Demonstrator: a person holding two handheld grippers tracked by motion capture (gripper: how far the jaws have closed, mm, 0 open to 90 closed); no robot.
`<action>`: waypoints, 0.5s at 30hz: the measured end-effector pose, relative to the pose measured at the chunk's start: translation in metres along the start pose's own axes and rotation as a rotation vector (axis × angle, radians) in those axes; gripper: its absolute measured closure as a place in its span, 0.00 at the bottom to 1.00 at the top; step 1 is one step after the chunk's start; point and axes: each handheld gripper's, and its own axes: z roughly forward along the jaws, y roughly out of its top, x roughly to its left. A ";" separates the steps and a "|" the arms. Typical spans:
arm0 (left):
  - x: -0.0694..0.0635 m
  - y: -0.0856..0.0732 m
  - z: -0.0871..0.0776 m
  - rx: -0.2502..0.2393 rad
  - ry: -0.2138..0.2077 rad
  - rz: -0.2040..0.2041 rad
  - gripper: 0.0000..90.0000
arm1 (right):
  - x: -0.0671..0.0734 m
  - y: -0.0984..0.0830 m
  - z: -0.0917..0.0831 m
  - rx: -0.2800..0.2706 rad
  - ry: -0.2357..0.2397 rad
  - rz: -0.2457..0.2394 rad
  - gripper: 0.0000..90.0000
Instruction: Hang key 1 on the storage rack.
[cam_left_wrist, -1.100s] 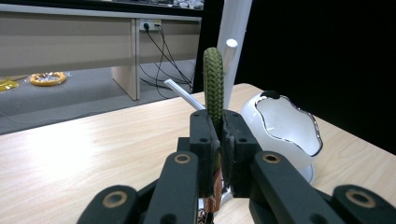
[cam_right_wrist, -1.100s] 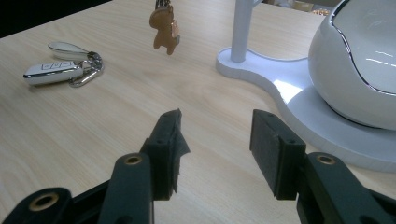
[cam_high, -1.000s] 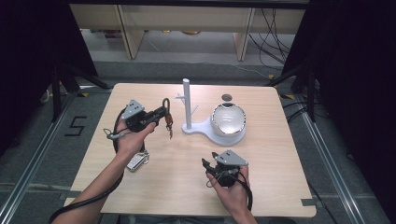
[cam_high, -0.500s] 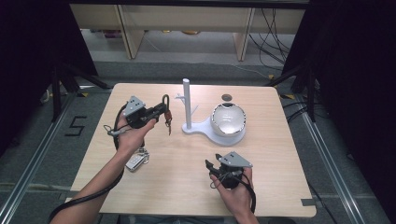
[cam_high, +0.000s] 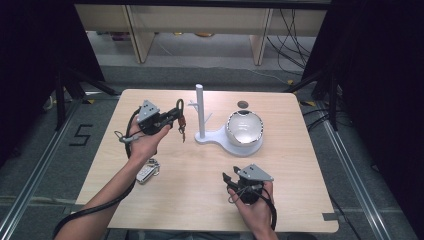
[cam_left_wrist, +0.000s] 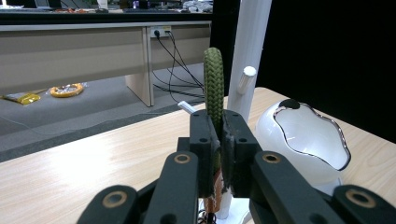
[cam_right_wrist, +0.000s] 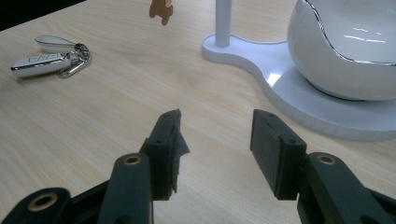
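At the bottom of the high view, right of centre, my right gripper (cam_high: 231, 178) rests low over the pale wooden desk (cam_high: 300, 165), held in my right hand (cam_high: 255, 205). Its jaws stand apart with bare wood between them.

At lower left of the high view, a silver car key fob (cam_high: 145, 172) with a ring lies flat on the desk, just beside my left forearm. The right gripper view shows it at upper left (cam_right_wrist: 44, 60).

Higher, at centre left, my left hand (cam_high: 145, 145) lifts my left gripper (cam_high: 176, 112) above the desk. Its jaws are clamped on a green braided cord loop (cam_left_wrist: 214, 86), which stands upright between them in the left gripper view. A small brown tag (cam_high: 182, 122) hangs below the cord, clear of the desk.

Just right of the cord rises a white post (cam_high: 200, 107) with short pegs. Its white base (cam_high: 220, 137) curves right and carries a white bowl (cam_high: 245, 129) with a wavy chrome rim.

Near the desk's far edge is a dark round hole (cam_high: 243, 104). Beyond lie grey floor (cam_high: 200, 60) and cables (cam_high: 285, 30).
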 end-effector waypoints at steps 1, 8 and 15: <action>-0.001 0.000 0.001 0.001 0.004 0.001 0.93 | 0.000 0.000 -0.001 0.016 -0.014 -0.011 0.60; -0.002 0.003 0.006 0.004 0.011 0.018 0.93 | 0.000 0.000 0.001 -0.004 -0.008 -0.014 0.60; -0.006 0.002 0.008 0.007 0.015 0.035 0.93 | 0.000 -0.001 0.001 0.007 -0.015 -0.018 0.60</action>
